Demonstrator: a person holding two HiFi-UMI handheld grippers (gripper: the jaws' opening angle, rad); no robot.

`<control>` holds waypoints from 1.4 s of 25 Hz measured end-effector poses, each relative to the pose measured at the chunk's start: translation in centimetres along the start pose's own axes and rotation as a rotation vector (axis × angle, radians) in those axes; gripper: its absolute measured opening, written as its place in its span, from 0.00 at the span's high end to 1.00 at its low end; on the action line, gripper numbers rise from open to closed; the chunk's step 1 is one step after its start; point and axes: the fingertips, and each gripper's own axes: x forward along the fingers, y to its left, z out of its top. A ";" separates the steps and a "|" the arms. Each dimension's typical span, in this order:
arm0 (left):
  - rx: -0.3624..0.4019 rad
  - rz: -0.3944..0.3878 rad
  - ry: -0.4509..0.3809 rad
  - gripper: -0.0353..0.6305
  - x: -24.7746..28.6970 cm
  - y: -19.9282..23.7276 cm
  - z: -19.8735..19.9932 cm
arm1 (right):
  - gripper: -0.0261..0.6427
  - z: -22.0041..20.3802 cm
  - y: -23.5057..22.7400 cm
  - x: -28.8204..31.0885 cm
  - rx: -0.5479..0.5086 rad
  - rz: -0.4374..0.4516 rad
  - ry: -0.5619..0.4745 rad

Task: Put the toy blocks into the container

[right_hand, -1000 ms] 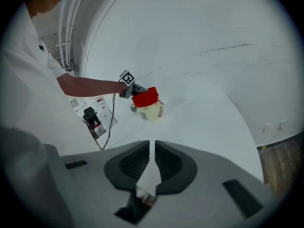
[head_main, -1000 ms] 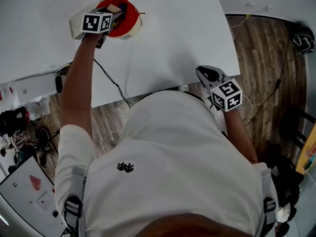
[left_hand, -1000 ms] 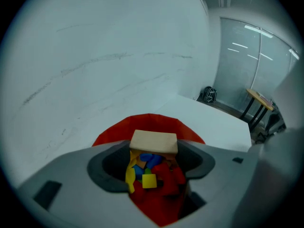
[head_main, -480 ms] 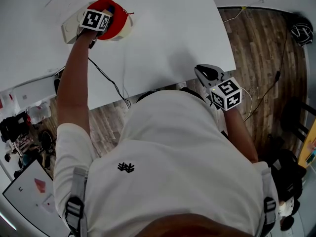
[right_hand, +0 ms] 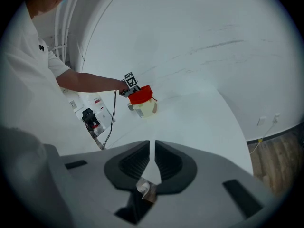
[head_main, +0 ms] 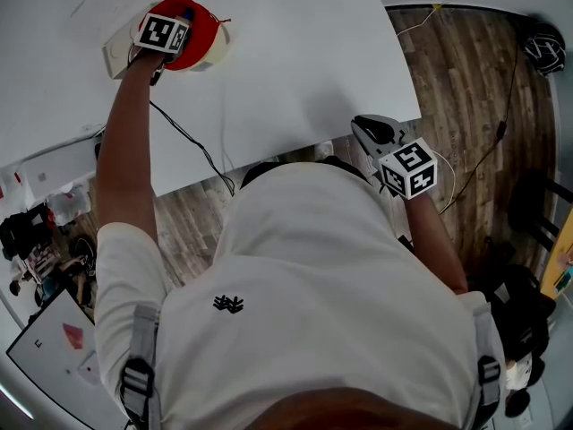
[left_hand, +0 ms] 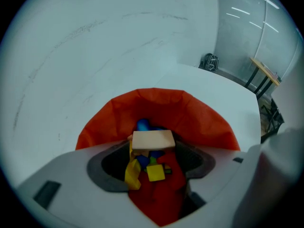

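A red fabric-lined container (head_main: 199, 36) stands at the far left of the white table (head_main: 295, 52); it also shows far off in the right gripper view (right_hand: 140, 96). My left gripper (head_main: 182, 18) hovers over its mouth, shut on a tan wooden block (left_hand: 152, 139). Below that block, inside the container (left_hand: 199, 118), lie several blocks, among them a yellow one (left_hand: 155, 173) and a blue one (left_hand: 143, 125). My right gripper (head_main: 371, 131) hangs at the table's near right edge, its jaws nearly touching, nothing between them (right_hand: 153, 161).
A white box (head_main: 117, 54) lies just left of the container. A black cable (head_main: 192, 141) runs off the table's near edge. Wooden floor (head_main: 474, 79) lies to the right, and clutter (head_main: 36, 231) sits on the floor at the left.
My left gripper has carried the tan block further over the container's mouth, so the head view no longer shows the block. The right gripper has stayed in place.
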 end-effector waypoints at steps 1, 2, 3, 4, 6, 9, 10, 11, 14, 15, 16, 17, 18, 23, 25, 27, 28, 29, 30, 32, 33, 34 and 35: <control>-0.006 0.005 -0.009 0.49 -0.3 0.0 0.0 | 0.91 -0.2 0.1 -0.1 0.001 0.004 0.003; -0.014 0.011 -0.020 0.49 -0.7 0.0 -0.1 | 0.91 -0.4 0.1 -0.2 0.000 0.010 0.006; -0.023 0.017 -0.030 0.49 -1.1 0.0 -0.2 | 0.91 -0.5 0.2 -0.1 -0.002 0.016 0.009; -0.034 0.023 -0.041 0.49 -1.6 0.1 -0.3 | 0.91 -0.6 0.3 -0.1 -0.005 0.024 0.012; -0.062 0.034 -0.067 0.49 -2.6 0.1 -0.7 | 0.91 -0.7 0.5 0.2 -0.013 0.045 0.013; -0.124 0.061 -0.140 0.49 -4.8 0.2 -1.3 | 0.91 -0.4 1.0 0.8 -0.033 0.081 0.017; -0.145 0.072 -0.175 0.49 -5.6 0.2 -1.4 | 0.91 -0.3 1.2 1.0 -0.040 0.094 0.020; -0.168 0.078 -0.214 0.50 -6.4 0.0 -1.6 | 0.91 -0.3 1.4 1.2 -0.049 0.106 0.024; -0.249 0.086 -0.329 0.55 -8.8 -1.1 -2.8 | 0.91 -0.3 2.0 1.9 -0.078 0.139 0.042; -0.276 0.088 -0.363 0.58 -9.5 -1.6 -3.5 | 0.91 -0.3 2.1 2.3 -0.091 0.148 0.050; -0.298 0.090 -0.395 0.60 -10.3 -2.1 -4.2 | 0.91 -0.3 2.4 2.6 -0.105 0.155 0.056; -0.310 0.093 -0.423 0.63 -10.9 -2.7 -4.9 | 0.92 -0.3 2.7 3.0 -0.120 0.161 0.061; -0.315 0.098 -0.445 0.65 -11.6 -3.3 -5.7 | 0.92 -0.1 3.1 3.3 -0.134 0.165 0.062; -0.349 0.083 -0.540 0.73 -14.5 -6.9 -10.4 | 0.92 1.8 6.4 4.7 -0.190 0.166 0.034; -0.376 0.078 -0.581 0.79 -15.7 -8.3 -12.2 | 0.92 2.2 7.6 5.3 -0.201 0.157 0.028; -0.383 0.073 -0.606 0.86 -16.7 -9.9 -14.1 | 0.92 2.1 8.8 5.9 -0.200 0.142 0.029; -0.377 0.066 -0.612 0.86 -17.0 -10.8 -15.0 | 0.92 1.9 9.4 6.2 -0.198 0.134 0.030; -0.372 0.057 -0.618 0.88 -17.4 -11.7 -15.9 | 0.92 1.8 10.1 6.5 -0.197 0.126 0.029; -0.369 0.045 -0.626 0.90 -17.7 -12.6 -16.7 | 0.92 1.7 10.7 6.7 -0.197 0.118 0.026; -0.364 0.005 -0.656 0.94 -18.7 -14.2 -18.0 | 0.93 1.7 12.0 7.1 -0.195 0.100 0.015; -0.359 -0.022 -0.679 0.94 -19.3 -15.0 -18.6 | 0.93 1.7 12.8 7.2 -0.195 0.093 0.009; -0.354 -0.051 -0.701 0.94 -20.1 -15.9 -19.2 | 0.93 1.6 13.6 7.3 -0.197 0.087 0.003; -0.351 -0.078 -0.721 0.94 -20.7 -16.6 -19.9 | 0.93 1.6 14.4 7.4 -0.201 0.081 0.000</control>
